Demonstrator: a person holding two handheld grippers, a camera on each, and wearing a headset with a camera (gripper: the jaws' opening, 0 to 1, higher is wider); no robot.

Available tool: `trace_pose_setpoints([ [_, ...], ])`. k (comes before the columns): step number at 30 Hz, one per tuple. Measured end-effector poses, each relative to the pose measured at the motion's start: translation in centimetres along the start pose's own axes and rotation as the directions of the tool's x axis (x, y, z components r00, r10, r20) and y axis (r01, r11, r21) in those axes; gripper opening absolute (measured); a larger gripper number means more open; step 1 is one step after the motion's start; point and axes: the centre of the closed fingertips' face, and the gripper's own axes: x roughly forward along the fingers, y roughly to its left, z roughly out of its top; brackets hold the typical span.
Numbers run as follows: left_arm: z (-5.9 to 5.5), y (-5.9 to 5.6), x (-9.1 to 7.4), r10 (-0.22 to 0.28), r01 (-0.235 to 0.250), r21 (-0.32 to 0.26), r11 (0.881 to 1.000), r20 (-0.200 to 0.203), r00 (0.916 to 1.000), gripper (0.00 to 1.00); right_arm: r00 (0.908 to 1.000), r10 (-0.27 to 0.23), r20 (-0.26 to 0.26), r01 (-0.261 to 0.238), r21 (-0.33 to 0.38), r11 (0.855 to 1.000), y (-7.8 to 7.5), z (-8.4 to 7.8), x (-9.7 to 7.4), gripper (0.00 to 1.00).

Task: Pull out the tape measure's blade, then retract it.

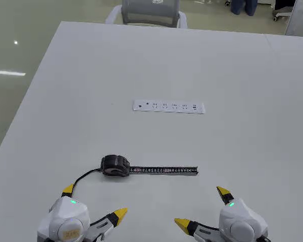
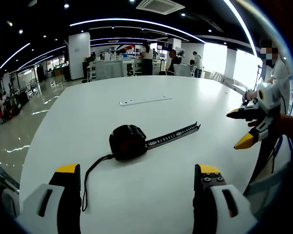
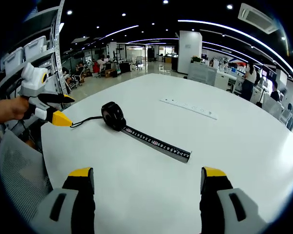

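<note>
The left tool and right tool gape empty. The case lies before the left, blade running right.

Black tape measure, blade extended

Looks forward along the right gripper, with yellow-tipped jaws rising from the lower edge, parted wide and gripping nothing. Shows a white table ahead. Places the tape measure, a black case, left of centre and resting on the table. Shows the blade extended, lying flat and running from the case toward the lower right, well apart from both jaws. Traces a black strap from the case leftward, ending near the left gripper. Shows that gripper held by a hand at the left edge, jaws apart. Places a white power strip beyond the blade.
</note>
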Motion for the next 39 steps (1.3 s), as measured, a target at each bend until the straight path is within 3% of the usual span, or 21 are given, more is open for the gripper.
trace_pose_setpoints([
  [6, -0.1, 0.2, 0.9, 0.04, -0.04, 0.013, 0.999, -0.007, 0.9992, 0.95, 0.9994, 0.031, -0.014, -0.031, -0.039, 0.999, -0.5, -0.7, 0.5, 0.88],
  [13, 0.1, 0.0, 1.8, 0.047, -0.047, 0.012, 0.999, -0.014, 0.9988, 0.94, 0.9963, 0.086, 0.004, -0.085, -0.073, 0.994, -0.9, -0.8, 1.1, 0.8],
  [26, 0.1, 0.0, 4.4, 0.078, -0.079, -0.019, 0.997, -0.02, 0.9967, 0.91, 0.9829, 0.182, -0.024, -0.184, -0.188, 0.965, -3.1, -1.7, 2.7, 0.72],
  [33, -0.3, 0.5, 5.6, 0.092, -0.093, -0.056, 0.994, -0.026, 0.9954, 0.87, 0.9672, 0.246, -0.064, -0.254, -0.275, 0.927, -4.1, -2.4, 4.0, 0.66],
  [39, -0.1, 0.8, 6.2, 0.124, -0.125, -0.074, 0.989, -0.014, 0.9922, 0.86, 0.9437, 0.318, -0.091, -0.33, -0.329, 0.885, -4.6, -2.8, 4.9, 0.62],
])
